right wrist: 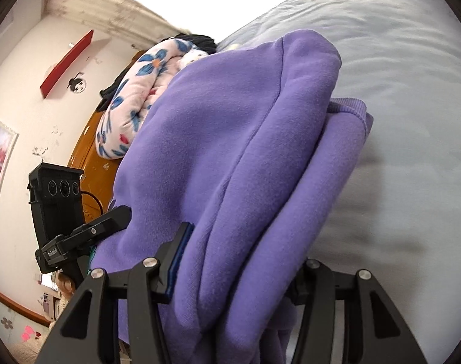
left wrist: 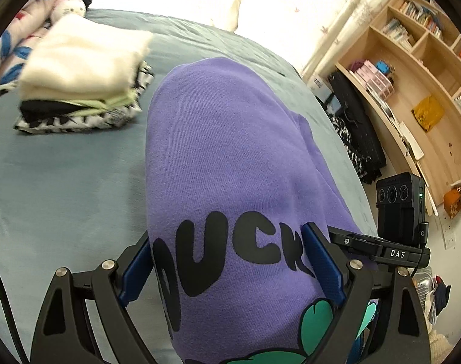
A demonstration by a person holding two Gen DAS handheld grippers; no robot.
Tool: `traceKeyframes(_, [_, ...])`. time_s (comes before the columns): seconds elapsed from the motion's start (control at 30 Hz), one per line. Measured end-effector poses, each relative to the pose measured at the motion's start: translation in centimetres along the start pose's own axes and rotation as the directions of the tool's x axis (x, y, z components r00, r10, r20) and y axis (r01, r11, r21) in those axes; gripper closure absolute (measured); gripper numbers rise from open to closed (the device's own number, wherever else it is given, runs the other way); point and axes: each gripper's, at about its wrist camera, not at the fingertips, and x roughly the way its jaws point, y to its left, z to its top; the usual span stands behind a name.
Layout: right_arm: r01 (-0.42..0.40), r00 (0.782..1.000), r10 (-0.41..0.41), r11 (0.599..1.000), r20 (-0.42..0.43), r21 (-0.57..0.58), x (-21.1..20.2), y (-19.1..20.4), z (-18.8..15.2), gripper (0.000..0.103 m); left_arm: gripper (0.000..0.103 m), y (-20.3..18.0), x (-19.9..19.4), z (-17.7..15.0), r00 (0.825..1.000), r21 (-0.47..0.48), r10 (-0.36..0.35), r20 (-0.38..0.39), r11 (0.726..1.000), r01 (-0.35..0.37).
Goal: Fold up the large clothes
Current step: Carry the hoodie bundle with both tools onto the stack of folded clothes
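Observation:
A purple sweatshirt [left wrist: 224,157] with black lettering and a green print is folded into a thick bundle and held above the grey-blue bed [left wrist: 63,182]. My left gripper [left wrist: 230,267] is shut on the bundle, its blue pads pressing both sides. In the right wrist view the same purple sweatshirt [right wrist: 230,139] shows its folded layers and a ribbed cuff. My right gripper [right wrist: 245,261] is shut on the sweatshirt; its right finger is hidden under the cloth.
A stack of folded clothes [left wrist: 84,69], cream on top, lies on the bed at the far left. A floral quilt [left wrist: 21,30] lies behind it, also in the right view [right wrist: 133,97]. Wooden bookshelves [left wrist: 412,69] stand to the right of the bed.

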Motion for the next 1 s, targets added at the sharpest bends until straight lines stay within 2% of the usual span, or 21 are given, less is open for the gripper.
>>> traceKeyframes(0.17, [-0.017, 1.000, 0.017, 0.999, -0.005, -0.036, 2.8, 3.6, 2.1, 0.051, 0.012, 3.6, -3.6, 2.2, 0.999, -0.007, 0.022, 0.041, 1.000, -0.021])
traceKeyframes(0.3, [-0.029, 1.000, 0.029, 0.998, -0.005, -0.061, 5.5, 6.2, 5.2, 0.051, 0.012, 6.8, -5.5, 5.3, 0.997, -0.012, 0.031, 0.071, 0.999, -0.030])
traceKeyframes(0.47, [-0.027, 0.999, 0.030, 0.994, 0.026, -0.105, 9.1, 9.7, 11.7, 0.051, 0.012, 11.2, -7.2, 11.8, 0.991, -0.003, 0.029, 0.127, 1.000, -0.029])
traceKeyframes(0.6, [-0.028, 0.997, 0.036, 0.991, 0.062, -0.128, 12.5, 11.6, 17.9, 0.051, 0.012, 14.9, -7.8, 18.5, 0.985, 0.007, 0.026, 0.171, 1.000, -0.028])
traceKeyframes(0.8, [-0.040, 0.992, 0.057, 0.989, 0.112, -0.145, 18.6, 11.9, 25.2, 0.051, 0.012, 19.8, -5.8, 26.7, 0.975, 0.028, 0.047, 0.218, 0.998, -0.054])
traceKeyframes(1.0, [-0.049, 0.991, 0.059, 0.995, 0.122, -0.085, 26.8, 8.7, 29.6, 0.051, 0.012, 26.0, -0.4, 31.4, 0.973, 0.009, 0.099, 0.210, 0.995, -0.103])
